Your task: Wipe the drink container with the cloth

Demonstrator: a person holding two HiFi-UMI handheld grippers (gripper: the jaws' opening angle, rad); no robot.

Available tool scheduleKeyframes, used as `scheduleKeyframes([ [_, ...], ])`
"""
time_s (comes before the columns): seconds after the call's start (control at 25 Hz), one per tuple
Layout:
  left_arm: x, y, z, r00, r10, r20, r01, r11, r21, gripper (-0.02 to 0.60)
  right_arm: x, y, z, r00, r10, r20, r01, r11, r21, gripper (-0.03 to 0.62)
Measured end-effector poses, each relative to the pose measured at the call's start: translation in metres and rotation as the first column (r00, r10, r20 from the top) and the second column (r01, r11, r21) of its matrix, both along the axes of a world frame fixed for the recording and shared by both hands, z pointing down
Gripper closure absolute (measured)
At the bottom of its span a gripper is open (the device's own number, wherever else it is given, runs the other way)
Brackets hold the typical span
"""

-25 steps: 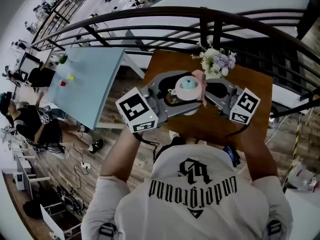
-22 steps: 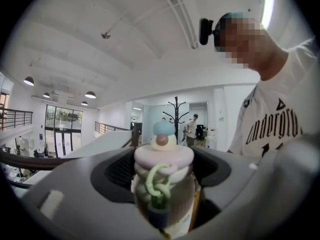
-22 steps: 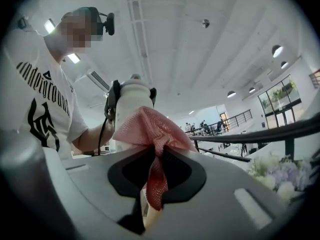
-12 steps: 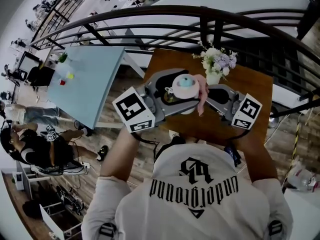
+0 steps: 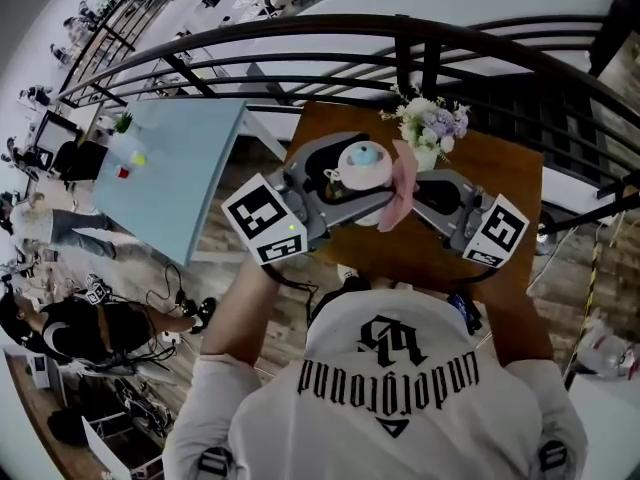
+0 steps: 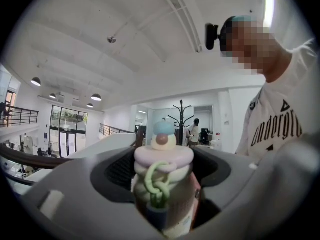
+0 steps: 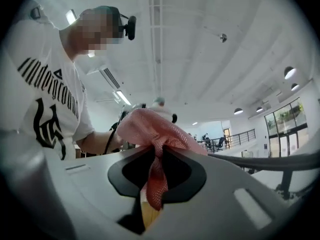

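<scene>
My left gripper is shut on the drink container, a pale bottle with a pink lid and a blue cap, held above the brown table. In the left gripper view the drink container stands between the jaws, a green loop hanging from its lid. My right gripper is shut on the pink cloth, which drapes against the bottle's right side. In the right gripper view the cloth bunches above the jaws and hides most of the bottle behind it.
A vase of pale flowers stands on the table just behind the bottle. A dark railing runs beyond the table's far edge. A light blue table stands to the left, with people on the floor beyond it.
Both grippers have risen slightly toward the flowers with the bottle. The cloth has shifted from over the bottle's right top to hanging down its right side.
</scene>
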State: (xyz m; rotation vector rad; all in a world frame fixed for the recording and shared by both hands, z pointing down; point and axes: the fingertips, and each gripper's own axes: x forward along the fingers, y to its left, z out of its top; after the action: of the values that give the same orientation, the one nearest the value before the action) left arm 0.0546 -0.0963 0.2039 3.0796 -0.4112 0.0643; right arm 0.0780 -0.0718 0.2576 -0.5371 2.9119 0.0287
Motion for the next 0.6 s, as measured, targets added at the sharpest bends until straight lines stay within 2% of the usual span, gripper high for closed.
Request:
scheduleKeyframes([
  [0.2, -0.001, -0.005, -0.003, 1.000, -0.027, -0.008, 0.027, 1.000, 0.011, 0.196, -0.009, 0.012, 0.071, 0.999, -0.010, -0.034, 0.005, 0.990, -0.141, 0.549],
  [0.32, 0.000, -0.006, -0.001, 1.000, -0.030, -0.011, 0.030, 1.000, 0.003, 0.196, -0.012, 0.014, 0.087, 0.999, -0.006, -0.042, -0.001, 0.986, -0.165, 0.549],
  [0.44, -0.002, -0.007, 0.002, 0.999, -0.036, -0.002, 0.036, 0.999, 0.004, 0.196, -0.012, 0.013, 0.065, 1.000, 0.005, -0.029, -0.008, 0.993, -0.117, 0.549],
  [0.6, -0.001, -0.008, 0.004, 0.999, -0.032, -0.002, 0.032, 0.999, -0.001, 0.196, -0.010, 0.011, -0.001, 0.999, 0.031, 0.008, -0.031, 0.999, 0.028, 0.549],
])
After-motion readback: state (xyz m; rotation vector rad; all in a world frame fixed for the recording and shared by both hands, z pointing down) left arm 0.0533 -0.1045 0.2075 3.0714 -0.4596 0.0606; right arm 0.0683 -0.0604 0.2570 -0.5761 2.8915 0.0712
